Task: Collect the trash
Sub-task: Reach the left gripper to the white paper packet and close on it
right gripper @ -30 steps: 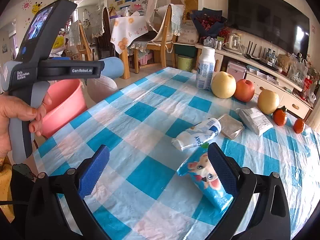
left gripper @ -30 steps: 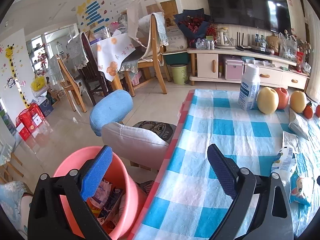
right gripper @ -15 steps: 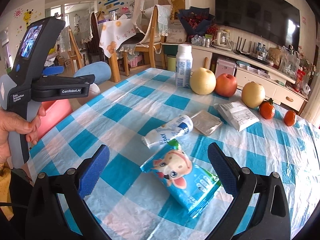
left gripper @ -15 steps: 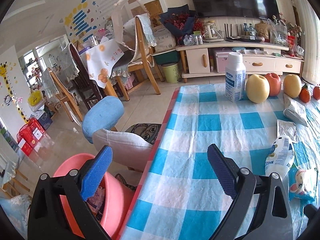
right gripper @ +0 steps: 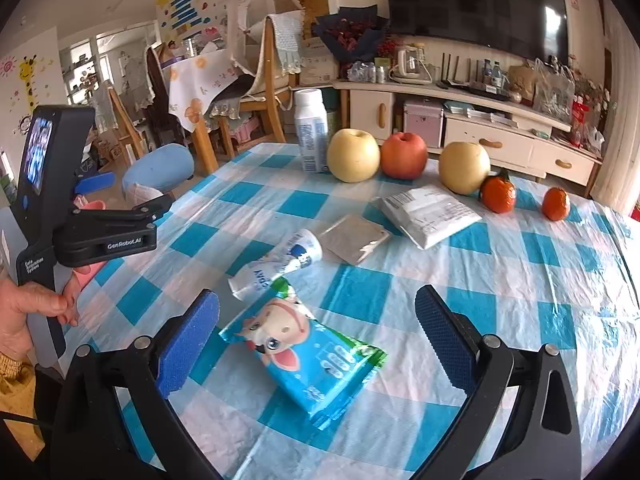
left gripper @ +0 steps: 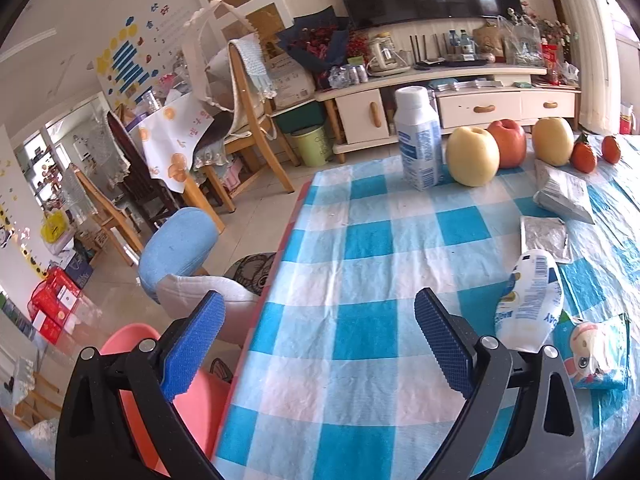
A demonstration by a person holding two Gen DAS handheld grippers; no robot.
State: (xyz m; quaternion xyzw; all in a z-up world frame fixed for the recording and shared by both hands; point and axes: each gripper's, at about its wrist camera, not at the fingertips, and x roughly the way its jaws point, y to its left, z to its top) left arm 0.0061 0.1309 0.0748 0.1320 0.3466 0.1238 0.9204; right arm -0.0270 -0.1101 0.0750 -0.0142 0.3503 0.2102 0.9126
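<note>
The right gripper (right gripper: 316, 336) has its blue pads (right gripper: 188, 344) spread wide and empty, and the blue cartoon snack wrapper (right gripper: 308, 356) now lies directly between them on the checked tablecloth (right gripper: 500, 280); a second ago it sat lower and off to the right of the gap, so this gripper has lined up on it and closed in. The crumpled white pouch (right gripper: 276, 266) touches the wrapper's far end, with a flat silver packet (right gripper: 354, 238) and a white printed bag (right gripper: 430, 214) just beyond.

The left gripper (left gripper: 316, 344), likewise spread and holding nothing, has swung away from the pink bin (left gripper: 168, 400). A second ago the bin filled the space between its pads; now only a slice shows at the lower left beside the table edge, and the pads frame bare cloth, with the pouch and wrapper to their right.

The reading (a judgement only) is that the left side has finished a drop and the right is about to pinch the wrapper. The fruit (right gripper: 354, 160) and the upright bottle (right gripper: 311, 136) at the far edge look like keepers, not trash.
</note>
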